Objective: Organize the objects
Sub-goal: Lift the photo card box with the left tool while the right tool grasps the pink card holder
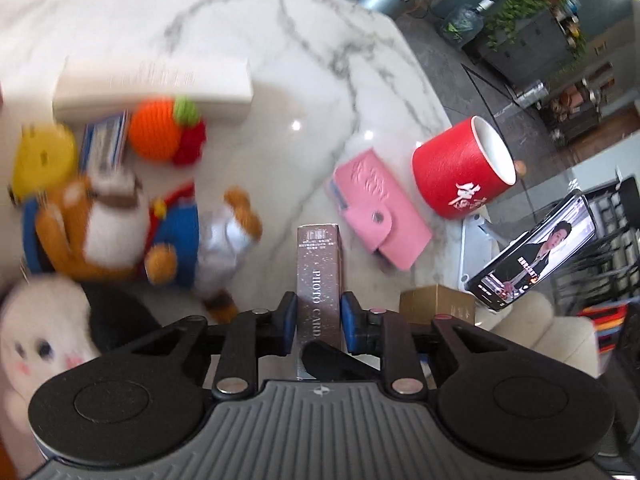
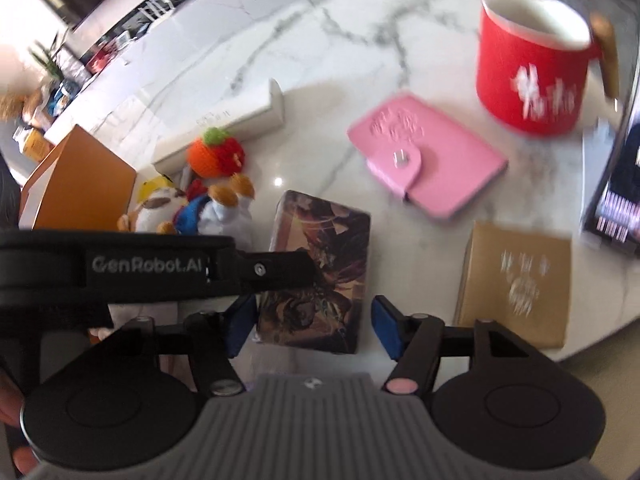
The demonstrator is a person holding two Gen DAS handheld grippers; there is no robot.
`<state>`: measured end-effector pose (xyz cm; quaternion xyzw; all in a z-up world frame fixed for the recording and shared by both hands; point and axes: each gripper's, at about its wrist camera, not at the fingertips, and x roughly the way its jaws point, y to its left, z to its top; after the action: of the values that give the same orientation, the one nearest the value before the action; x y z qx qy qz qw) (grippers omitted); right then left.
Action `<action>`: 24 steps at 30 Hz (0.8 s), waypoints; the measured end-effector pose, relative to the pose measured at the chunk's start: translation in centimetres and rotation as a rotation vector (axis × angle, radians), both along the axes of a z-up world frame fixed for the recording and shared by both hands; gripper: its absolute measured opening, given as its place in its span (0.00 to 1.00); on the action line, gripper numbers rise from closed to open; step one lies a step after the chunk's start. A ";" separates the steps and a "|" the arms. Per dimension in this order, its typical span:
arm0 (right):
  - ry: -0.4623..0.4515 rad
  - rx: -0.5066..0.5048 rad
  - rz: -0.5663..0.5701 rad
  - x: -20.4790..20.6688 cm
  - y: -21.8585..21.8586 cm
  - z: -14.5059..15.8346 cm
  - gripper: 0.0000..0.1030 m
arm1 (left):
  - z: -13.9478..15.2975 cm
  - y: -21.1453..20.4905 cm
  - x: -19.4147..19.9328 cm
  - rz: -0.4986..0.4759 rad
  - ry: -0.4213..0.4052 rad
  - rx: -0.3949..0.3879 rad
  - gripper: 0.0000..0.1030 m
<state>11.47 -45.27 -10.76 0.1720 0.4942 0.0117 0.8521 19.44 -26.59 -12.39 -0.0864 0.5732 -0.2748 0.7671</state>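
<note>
My left gripper (image 1: 319,320) is shut on a photo card box (image 1: 319,276), holding it by its narrow sides above the marble table (image 1: 280,40). The same box (image 2: 320,264) shows in the right wrist view with its picture face up, held by the left gripper, which crosses in from the left. My right gripper (image 2: 314,326) is open, its blue pads either side of the box's near end; I cannot tell if they touch it. A pink wallet (image 1: 380,208) (image 2: 424,156) and a red mug (image 1: 464,168) (image 2: 536,68) sit on the table to the right.
A pile of plush toys (image 1: 120,220) (image 2: 192,208) and a crocheted orange fruit (image 1: 160,128) (image 2: 216,156) lie left, by a long white box (image 1: 152,88) (image 2: 224,124). A gold box (image 2: 516,284), a phone on a stand (image 1: 536,252) and an orange box (image 2: 84,184) are nearby.
</note>
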 end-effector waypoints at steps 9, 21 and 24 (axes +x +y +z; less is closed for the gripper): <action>-0.057 -0.334 0.171 2.3 1.4 1.5 0.71 | 1.5 -1.1 1.6 -0.018 -0.151 0.104 0.25; 0.022 -0.479 0.324 7.0 -0.7 -1.1 0.76 | 0.7 -1.2 3.6 0.007 -0.152 0.090 0.25; 0.056 -0.531 0.336 7.7 -0.5 -2.1 0.76 | 0.7 -1.1 3.7 0.007 -0.149 0.084 0.25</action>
<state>19.18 -45.78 -12.89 -0.1403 0.5246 0.0181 0.8395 23.18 -27.68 -11.71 -0.0356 0.5251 -0.2536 0.8116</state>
